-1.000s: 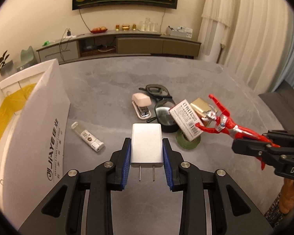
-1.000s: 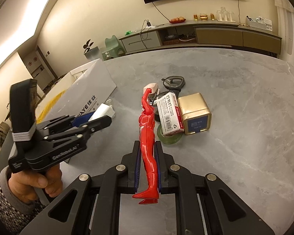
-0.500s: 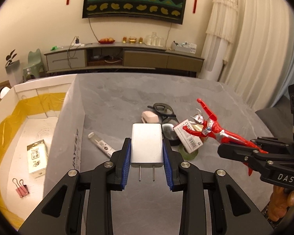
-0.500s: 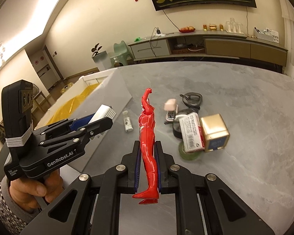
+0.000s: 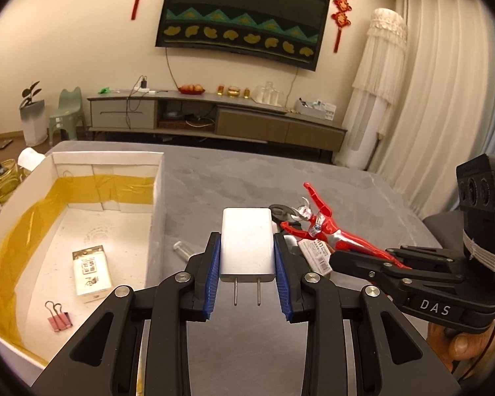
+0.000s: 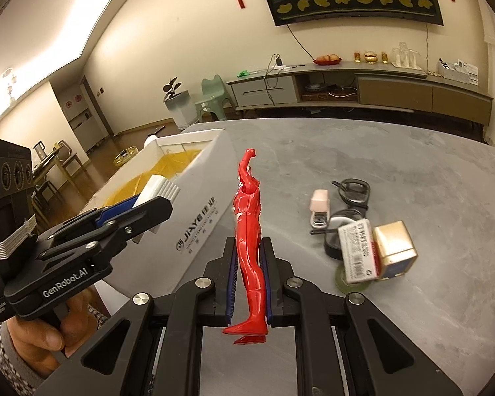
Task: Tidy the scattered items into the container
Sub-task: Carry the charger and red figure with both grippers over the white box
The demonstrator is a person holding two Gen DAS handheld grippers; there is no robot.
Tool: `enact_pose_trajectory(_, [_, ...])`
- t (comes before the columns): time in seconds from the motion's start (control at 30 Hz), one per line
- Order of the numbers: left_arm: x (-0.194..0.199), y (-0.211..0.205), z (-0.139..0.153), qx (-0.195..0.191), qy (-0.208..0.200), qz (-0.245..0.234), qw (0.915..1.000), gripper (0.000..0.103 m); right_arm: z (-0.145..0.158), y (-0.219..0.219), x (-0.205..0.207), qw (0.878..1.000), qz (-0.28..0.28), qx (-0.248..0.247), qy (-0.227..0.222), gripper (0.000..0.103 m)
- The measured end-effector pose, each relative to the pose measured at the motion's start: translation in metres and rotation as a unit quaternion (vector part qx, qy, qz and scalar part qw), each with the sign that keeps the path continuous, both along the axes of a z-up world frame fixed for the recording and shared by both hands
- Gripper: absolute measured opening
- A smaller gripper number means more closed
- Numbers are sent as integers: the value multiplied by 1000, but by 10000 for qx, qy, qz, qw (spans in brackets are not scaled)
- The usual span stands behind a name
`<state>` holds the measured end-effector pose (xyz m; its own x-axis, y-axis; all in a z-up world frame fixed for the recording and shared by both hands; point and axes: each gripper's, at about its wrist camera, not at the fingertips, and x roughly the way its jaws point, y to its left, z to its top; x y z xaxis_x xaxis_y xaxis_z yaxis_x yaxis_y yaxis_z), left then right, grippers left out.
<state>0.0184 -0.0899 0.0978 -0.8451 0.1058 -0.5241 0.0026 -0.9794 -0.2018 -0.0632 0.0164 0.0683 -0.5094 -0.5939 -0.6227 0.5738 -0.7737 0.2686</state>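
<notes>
My left gripper [image 5: 247, 262] is shut on a white wall charger [image 5: 247, 242], prongs toward the camera, held above the grey table just right of the white box [image 5: 157, 198]. My right gripper [image 6: 248, 265] is shut on the legs of a red toy figure [image 6: 247, 217], held in the air to the right of the box [image 6: 201, 217]. The figure also shows in the left wrist view [image 5: 330, 231]. The box has yellow tape inside and holds a small white carton [image 5: 91, 269] and a pink binder clip [image 5: 60, 316].
On the table to the right lie a pink stapler [image 6: 319, 209], black goggles [image 6: 353, 191], a barcoded white pack [image 6: 359, 250], a gold box [image 6: 394, 244], a green tape roll [image 6: 343, 280] and a small clear vial [image 5: 181, 250].
Both grippers have risen and moved left toward the box with their loads. The box's inside has come into the left wrist view.
</notes>
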Motion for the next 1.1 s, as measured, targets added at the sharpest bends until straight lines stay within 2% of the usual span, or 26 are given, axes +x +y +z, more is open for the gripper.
enact_pose_trajectory(0.47, [26, -48, 16, 339, 297, 387, 9982, 32, 18, -41, 12, 9997, 177, -54, 148, 14])
enact_pose_trajectory(1.1, [50, -106, 19, 808, 480, 899, 9915, 32, 38, -96, 24, 9983, 469, -181, 291, 15])
